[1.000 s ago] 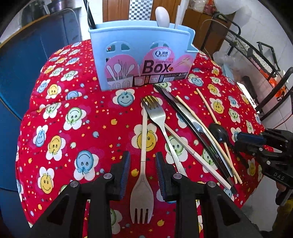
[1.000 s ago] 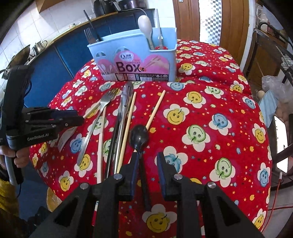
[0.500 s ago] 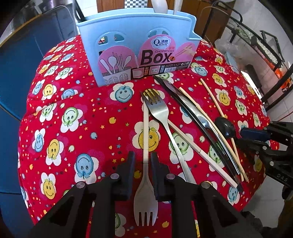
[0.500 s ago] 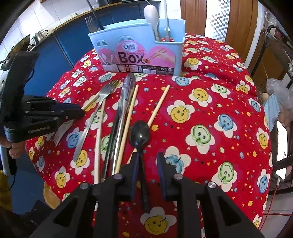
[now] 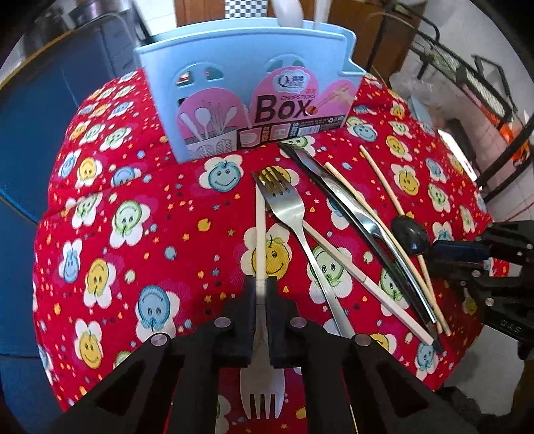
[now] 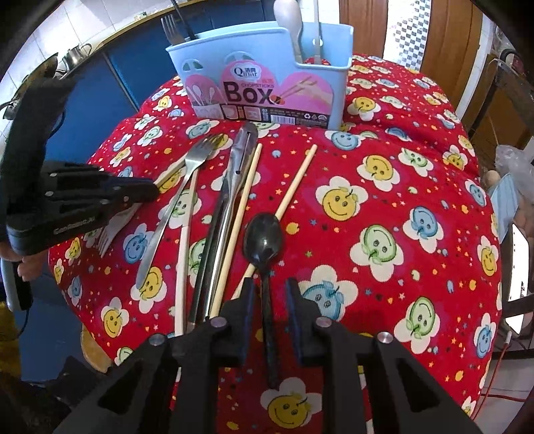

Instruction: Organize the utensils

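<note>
A light blue utensil box (image 5: pixel 247 90) stands at the far side of the red smiley tablecloth (image 5: pixel 133 233); it also shows in the right wrist view (image 6: pixel 267 76). My left gripper (image 5: pixel 261 283) is shut on the cream handle of a white fork (image 5: pixel 260 233), whose tines point back toward the camera. My right gripper (image 6: pixel 269 287) is open, its fingers on either side of the handle of a black spoon (image 6: pixel 263 237). A steel fork (image 5: pixel 290 213), steel tongs (image 6: pixel 230 187) and several chopsticks lie between the two grippers.
The box holds a white spoon (image 6: pixel 289 16), a fork and other utensils. A blue cabinet (image 5: pixel 40 110) is at the left, a black metal rack (image 5: pixel 467 76) at the right. The table edge drops off just below both grippers.
My left gripper has closed from open onto the white fork's handle and moved closer to the box. My right gripper has stayed open around the black spoon's handle.
</note>
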Motion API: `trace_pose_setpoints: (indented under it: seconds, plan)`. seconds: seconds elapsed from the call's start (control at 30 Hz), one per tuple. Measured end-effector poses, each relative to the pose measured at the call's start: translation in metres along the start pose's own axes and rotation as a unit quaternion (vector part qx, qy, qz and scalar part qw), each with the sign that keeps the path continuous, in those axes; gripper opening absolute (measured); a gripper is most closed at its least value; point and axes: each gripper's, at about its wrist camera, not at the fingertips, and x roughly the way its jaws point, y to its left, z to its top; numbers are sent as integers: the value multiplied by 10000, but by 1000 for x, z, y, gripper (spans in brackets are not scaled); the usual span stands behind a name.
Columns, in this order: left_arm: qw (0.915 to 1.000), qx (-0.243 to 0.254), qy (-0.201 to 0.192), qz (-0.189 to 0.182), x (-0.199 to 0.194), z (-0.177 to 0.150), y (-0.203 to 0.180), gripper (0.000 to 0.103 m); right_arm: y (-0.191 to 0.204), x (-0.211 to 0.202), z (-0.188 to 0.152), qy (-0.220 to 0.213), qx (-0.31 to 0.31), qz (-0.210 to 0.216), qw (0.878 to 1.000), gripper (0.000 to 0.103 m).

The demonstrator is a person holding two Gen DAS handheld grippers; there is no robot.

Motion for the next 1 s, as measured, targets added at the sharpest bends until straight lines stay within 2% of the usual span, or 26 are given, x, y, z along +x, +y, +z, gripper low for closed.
trace_pose_setpoints:
  seconds: [0.13, 0.27, 0.4, 0.53, 0.67, 0.77, 1.0]
  plan:
    - [9996, -198, -162, -94, -10, -12, 10, 5, 1, 2, 2, -32, -108, -61, 9999, 8]
    - [9983, -315, -472, -157, -24, -21, 17, 5, -4, -2, 1, -227, 61, 118, 9997, 7]
    - [9944, -391, -951, -236, -44, -25, 18, 5, -6, -16, 1, -662, 269, 357, 9968, 7]
    - [9872, -503, -1484, -307, -61, -23, 18, 5, -6, -35, 3, -1221, 363, 466, 9908, 7]
    - [9820, -651, -1727, -404, -67, -16, 21, 5, -6, -49, 7, -1811, 457, 447, 9814, 7]
    - [9786, -692, -1916, -279, -70, -7, 21, 5, -7, -55, 11, -2150, 545, 484, 9739, 7]
    - [9702, -647, -2332, 121, -81, 11, 15, 5, -5, -61, 29, -2587, 543, 480, 9632, 7]
